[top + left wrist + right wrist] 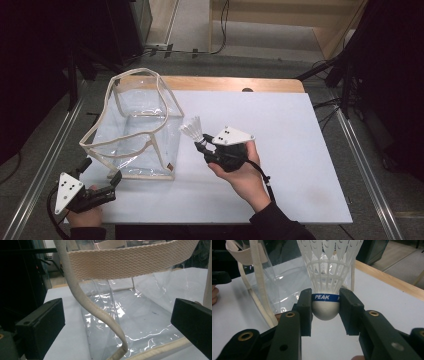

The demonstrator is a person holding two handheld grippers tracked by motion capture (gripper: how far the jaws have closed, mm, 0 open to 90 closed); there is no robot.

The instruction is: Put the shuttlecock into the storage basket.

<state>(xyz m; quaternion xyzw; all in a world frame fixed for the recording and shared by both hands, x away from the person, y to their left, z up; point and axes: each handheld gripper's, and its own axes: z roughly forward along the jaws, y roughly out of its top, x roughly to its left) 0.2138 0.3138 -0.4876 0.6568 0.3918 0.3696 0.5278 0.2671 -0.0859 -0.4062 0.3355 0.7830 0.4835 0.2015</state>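
A clear plastic bag [142, 127] with cream webbing trim stands open on the white table top [280, 150], left of centre. My right gripper [203, 146] hovers just right of the bag, shut on the rounded cork of a white shuttlecock [192, 128]. In the right gripper view the pads [305, 312] squeeze the cork below its blue band, and the shuttlecock [329, 275] points its skirt up. My left gripper [103, 169] is open at the bag's near left corner. In the left gripper view its jaws stand wide apart around the bag's strap [85, 300] without touching it.
The white top lies on a wooden table whose far edge [225, 83] shows behind the bag. Metal rails [367, 175] run along both sides. Cables lie on the floor beyond the table. Right of the shuttlecock the white top is bare.
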